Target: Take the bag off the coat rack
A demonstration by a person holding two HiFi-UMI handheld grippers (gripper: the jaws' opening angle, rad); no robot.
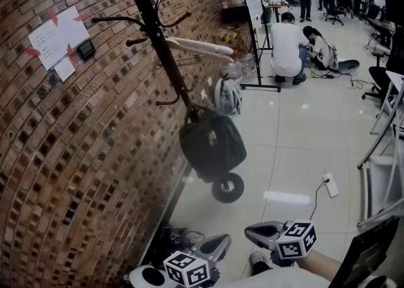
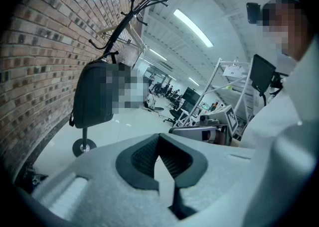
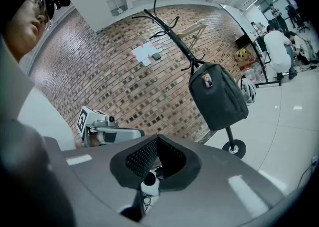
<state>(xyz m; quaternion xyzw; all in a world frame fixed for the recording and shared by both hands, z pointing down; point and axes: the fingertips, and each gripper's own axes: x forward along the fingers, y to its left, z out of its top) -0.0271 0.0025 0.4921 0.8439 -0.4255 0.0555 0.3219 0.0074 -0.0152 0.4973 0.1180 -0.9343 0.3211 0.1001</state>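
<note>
A black bag [image 1: 211, 144] hangs by its top loop from a low hook of the dark coat rack [image 1: 161, 47], which leans against the brick wall. Both grippers sit low at the front, well short of the bag and apart from it. My left gripper [image 1: 224, 240] is shut with nothing in it, and so is my right gripper [image 1: 252, 231]. In the left gripper view the bag [image 2: 92, 94] hangs ahead to the left beyond the shut jaws [image 2: 159, 159]. In the right gripper view the bag [image 3: 219, 96] hangs ahead to the right of the closed jaws [image 3: 157, 159].
A black wheel [image 1: 228, 187] stands on the floor under the bag. A white helmet [image 1: 227, 96] hangs behind it. Cables [image 1: 170, 239] lie at the wall's foot, a power strip [image 1: 331, 184] at right. People crouch [image 1: 290, 43] by a whiteboard stand [image 1: 255, 28] farther back.
</note>
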